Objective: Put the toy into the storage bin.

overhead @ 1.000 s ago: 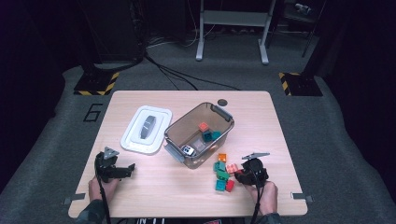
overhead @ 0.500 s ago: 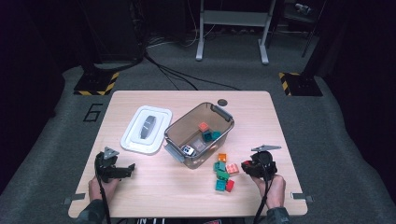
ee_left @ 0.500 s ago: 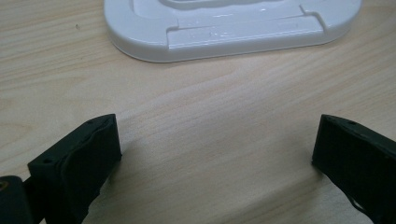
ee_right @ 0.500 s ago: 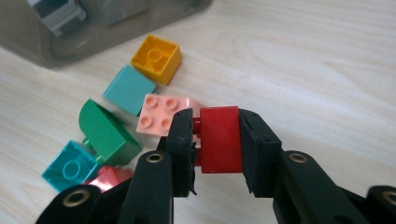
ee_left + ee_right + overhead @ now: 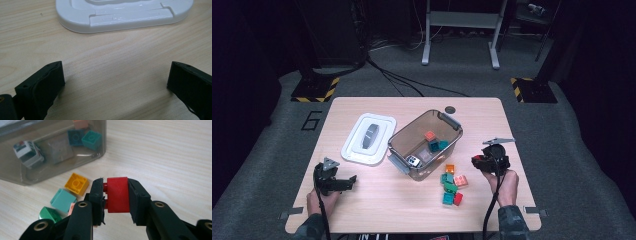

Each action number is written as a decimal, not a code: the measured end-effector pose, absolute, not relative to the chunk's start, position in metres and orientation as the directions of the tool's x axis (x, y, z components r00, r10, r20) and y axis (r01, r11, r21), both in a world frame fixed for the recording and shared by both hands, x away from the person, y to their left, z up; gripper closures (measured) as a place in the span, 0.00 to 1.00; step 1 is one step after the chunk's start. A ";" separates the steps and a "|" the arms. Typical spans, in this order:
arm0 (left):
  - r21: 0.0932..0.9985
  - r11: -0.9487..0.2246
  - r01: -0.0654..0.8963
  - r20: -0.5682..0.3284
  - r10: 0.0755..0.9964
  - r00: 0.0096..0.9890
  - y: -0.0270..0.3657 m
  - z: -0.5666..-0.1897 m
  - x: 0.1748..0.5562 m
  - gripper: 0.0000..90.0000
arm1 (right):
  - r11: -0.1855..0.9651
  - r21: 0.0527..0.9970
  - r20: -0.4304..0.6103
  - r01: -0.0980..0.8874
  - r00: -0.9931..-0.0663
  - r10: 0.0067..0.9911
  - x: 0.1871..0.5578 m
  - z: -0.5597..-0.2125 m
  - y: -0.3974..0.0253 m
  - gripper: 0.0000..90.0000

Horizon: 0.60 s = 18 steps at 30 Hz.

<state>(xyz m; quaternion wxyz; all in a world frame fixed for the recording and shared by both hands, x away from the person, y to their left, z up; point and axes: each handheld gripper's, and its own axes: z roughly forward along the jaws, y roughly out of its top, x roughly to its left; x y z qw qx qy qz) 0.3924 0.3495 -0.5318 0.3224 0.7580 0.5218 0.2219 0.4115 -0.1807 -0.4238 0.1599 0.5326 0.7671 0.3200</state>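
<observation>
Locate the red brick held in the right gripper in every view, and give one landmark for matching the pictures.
High view: the red brick sits right of centre, clamped in the right gripper, right of the clear bin.
Left gripper view: not in it; the white lid lies ahead.
Right gripper view: low centre, between the black jaws.
Shared landmark: the clear bin, seen in the high and right gripper views.

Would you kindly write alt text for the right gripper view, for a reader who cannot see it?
The right claw is shut on a red brick above a pale wooden table. Beyond it lie loose yellow, mint and green bricks, beside a clear bin holding a toy car and more bricks.
</observation>
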 end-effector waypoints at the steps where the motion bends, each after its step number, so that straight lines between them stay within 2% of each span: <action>1: 0.721 -0.246 0.648 -0.001 0.934 0.356 0.349 -0.532 0.392 0.01 | 0.232 0.664 0.093 0.711 -0.386 0.918 0.414 -0.423 -0.181 0.75; 18: 0.721 -0.248 0.648 0.000 0.934 0.357 0.350 -0.532 0.392 0.01 | 0.227 0.685 0.082 0.692 -0.383 0.920 0.438 -0.400 -0.177 0.75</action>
